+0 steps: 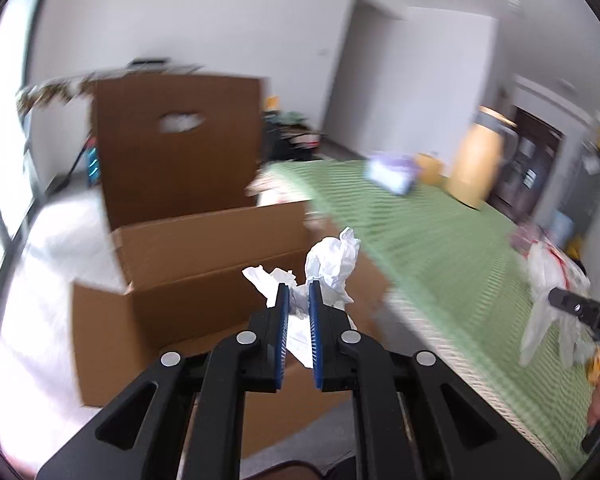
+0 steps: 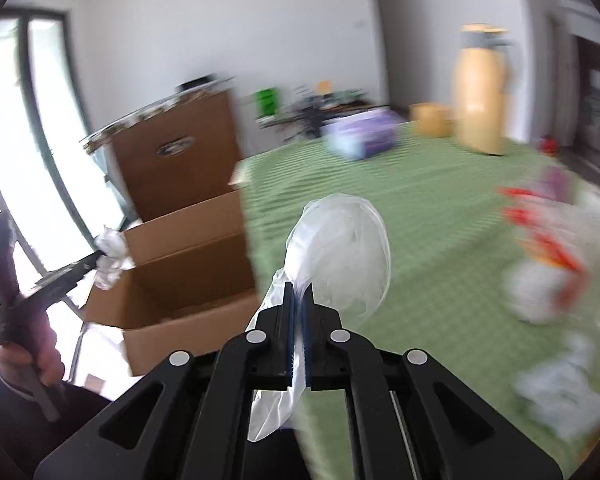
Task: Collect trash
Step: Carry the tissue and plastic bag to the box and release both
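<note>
My left gripper [image 1: 298, 288] is nearly shut on a wad of crumpled tissue [image 1: 332, 264], which sits at the centre of the left wrist view, pinched low between the blue pads with most of it sticking out above and to either side. Behind it, in the left half of that frame, is the open box [image 1: 204, 248], its mouth just beyond the tissue. In the right wrist view the same wad shows at middle left, at the box's near rim.

My right gripper [image 2: 299, 290] is clamped tight on a thin clear bag [image 2: 340, 248], centre of the right wrist view, over the green cloth [image 2: 440, 208]. The film balloons above the fingertips and a tail hangs below the jaws.

Both pieces look very light and soft. I judge the tissue will crush rather than slip, so a pinch anywhere in its bulk holds. The bag is slick and floppy; gathered, bunched film is the place to grip, as a single layer could slide out. More trash [image 2: 548, 248] lies blurred at the right of the frame; I cannot tell what it is.
</note>
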`<state>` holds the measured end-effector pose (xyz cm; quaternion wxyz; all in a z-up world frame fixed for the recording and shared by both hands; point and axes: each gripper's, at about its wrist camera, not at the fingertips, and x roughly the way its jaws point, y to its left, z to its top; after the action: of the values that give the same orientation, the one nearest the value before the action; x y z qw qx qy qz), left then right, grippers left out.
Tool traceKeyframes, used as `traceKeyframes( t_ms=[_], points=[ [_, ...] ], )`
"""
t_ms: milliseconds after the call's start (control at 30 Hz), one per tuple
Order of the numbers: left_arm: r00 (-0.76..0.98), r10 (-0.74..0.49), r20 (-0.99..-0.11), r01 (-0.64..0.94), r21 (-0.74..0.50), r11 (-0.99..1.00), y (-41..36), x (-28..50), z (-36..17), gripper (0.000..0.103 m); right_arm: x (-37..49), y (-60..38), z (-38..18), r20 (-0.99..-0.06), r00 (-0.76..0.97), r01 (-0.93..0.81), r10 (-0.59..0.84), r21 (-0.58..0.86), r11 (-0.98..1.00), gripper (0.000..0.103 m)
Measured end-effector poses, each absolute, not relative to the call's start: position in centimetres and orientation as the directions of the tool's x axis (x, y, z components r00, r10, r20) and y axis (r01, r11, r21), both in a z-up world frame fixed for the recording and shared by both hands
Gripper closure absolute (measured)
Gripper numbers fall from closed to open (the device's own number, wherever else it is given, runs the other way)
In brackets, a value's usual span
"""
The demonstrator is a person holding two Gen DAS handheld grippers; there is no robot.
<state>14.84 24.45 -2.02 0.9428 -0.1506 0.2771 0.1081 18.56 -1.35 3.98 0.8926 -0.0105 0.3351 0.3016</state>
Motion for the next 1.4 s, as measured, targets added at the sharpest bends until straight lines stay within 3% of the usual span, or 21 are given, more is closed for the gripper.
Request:
traceKeyframes(
  t_ms=[167,400,433,467,500,633,833,867,900,967,1400],
  points=[
    [0.801,0.137,-0.583,-0.331,-0.241,0.913,28.5,14.2,-4.5,0.096,19.9,8.0,2.7,-0.636,0.474,-0.681,0.609,0.173,0.712,0.100],
    [0.767,0.116,-0.631,-0.354,-0.265,0.897,30.9,16.5,-7.3,0.093,22.7,14.7,0.5,-0.692,0.392,-0.727,0.606,0.171,0.665,0.100],
    [0.758,0.118,-0.641,-0.369,-0.273,0.888,30.9,17.4,-7.6,0.077,23.2,15.6,0.1,-0.702,0.383,-0.732,0.600,0.165,0.661,0.100],
    [0.751,0.114,-0.650,-0.382,-0.287,0.878,31.3,17.7,-7.9,0.041,23.4,16.0,-0.1,-0.707,0.379,-0.735,0.597,0.163,0.659,0.100],
    [0.743,0.108,-0.660,-0.397,-0.306,0.865,31.8,18.1,-8.2,0.029,23.8,16.6,-0.4,-0.715,0.373,-0.736,0.592,0.160,0.657,0.100],
    [0.744,0.077,-0.663,-0.390,-0.338,0.857,33.3,18.8,-9.0,0.023,25.4,19.0,-1.9,-0.743,0.350,-0.750,0.571,0.144,0.646,0.100],
    [0.719,0.135,-0.682,-0.470,-0.333,0.817,35.8,18.2,-9.5,0.021,27.7,22.1,-4.7,-0.785,0.294,-0.738,0.545,0.175,0.651,0.099],
    [0.713,0.149,-0.685,-0.481,-0.323,0.815,36.2,18.2,-9.6,0.021,27.8,22.6,-5.1,-0.795,0.284,-0.735,0.536,0.179,0.655,0.089],
    [0.709,0.157,-0.687,-0.485,-0.314,0.816,36.4,18.1,-9.6,0.021,27.8,23.0,-5.4,-0.805,0.276,-0.734,0.525,0.176,0.656,0.056],
    [0.705,0.169,-0.689,-0.495,-0.306,0.813,36.8,17.9,-9.7,0.021,27.8,23.6,-5.6,-0.813,0.306,-0.716,0.496,0.147,0.683,0.022],
    [0.700,0.205,-0.684,-0.495,-0.259,0.829,35.7,17.3,-8.8,0.021,26.8,22.1,-4.3,-0.814,0.316,-0.710,0.487,0.138,0.691,0.022]
  ],
)
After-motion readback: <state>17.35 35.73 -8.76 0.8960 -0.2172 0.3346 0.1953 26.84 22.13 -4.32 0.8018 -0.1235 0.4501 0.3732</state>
